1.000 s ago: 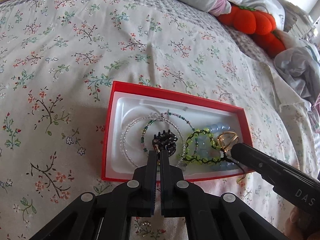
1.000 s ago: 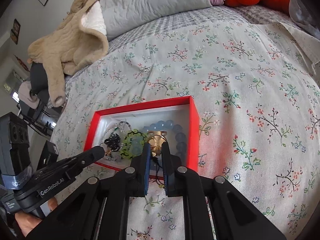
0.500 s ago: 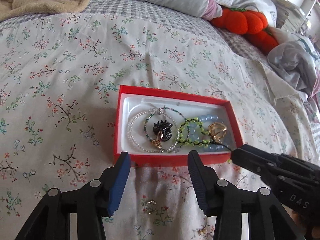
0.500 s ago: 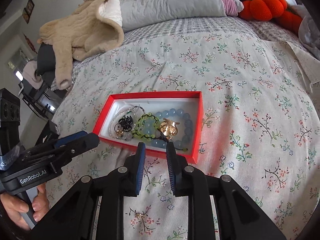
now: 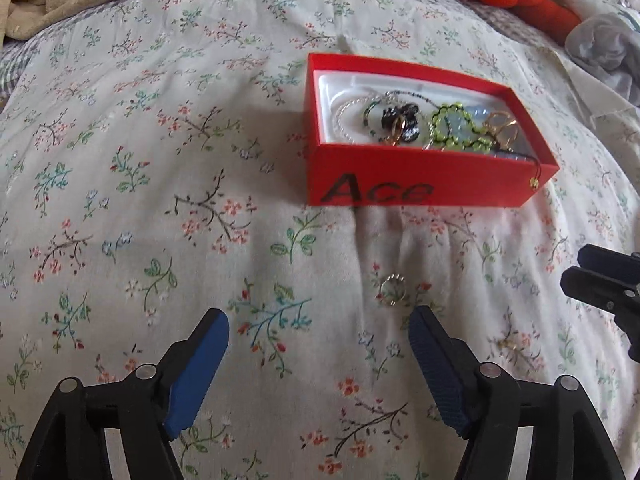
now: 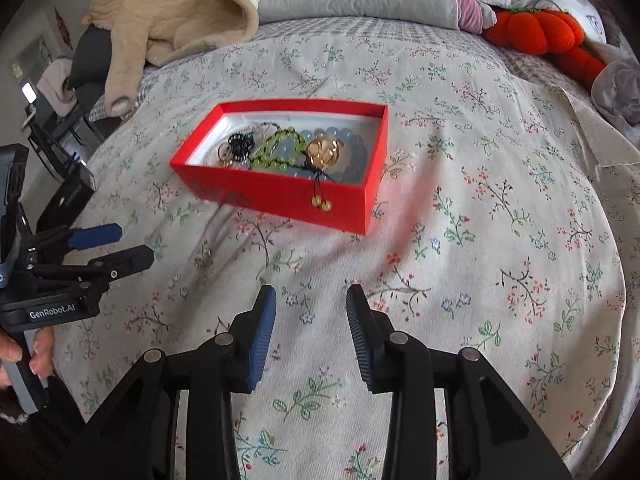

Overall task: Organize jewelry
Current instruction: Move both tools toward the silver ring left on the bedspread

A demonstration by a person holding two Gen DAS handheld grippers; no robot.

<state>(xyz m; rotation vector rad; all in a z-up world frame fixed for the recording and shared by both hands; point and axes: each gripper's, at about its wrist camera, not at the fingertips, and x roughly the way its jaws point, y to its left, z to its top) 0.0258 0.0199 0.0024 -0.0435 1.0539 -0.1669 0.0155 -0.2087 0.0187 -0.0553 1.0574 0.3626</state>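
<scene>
One small thin silver ring (image 5: pixel 392 289) is left on the flowery bed cover (image 5: pixel 120 184), near the red cardboard box (image 5: pixel 420 190). It looks light and slippery, so its rim should be pinched. Both the left claw (image 5: pixel 318 354) and the right claw (image 6: pixel 311 314) are held wide with nothing in them.

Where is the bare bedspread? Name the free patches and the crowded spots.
Free: the bedspread left of the red box, and the stretch to its right, toward the orange plush. Crowded: inside the box, and in front of it, where a small ring lies.
</scene>
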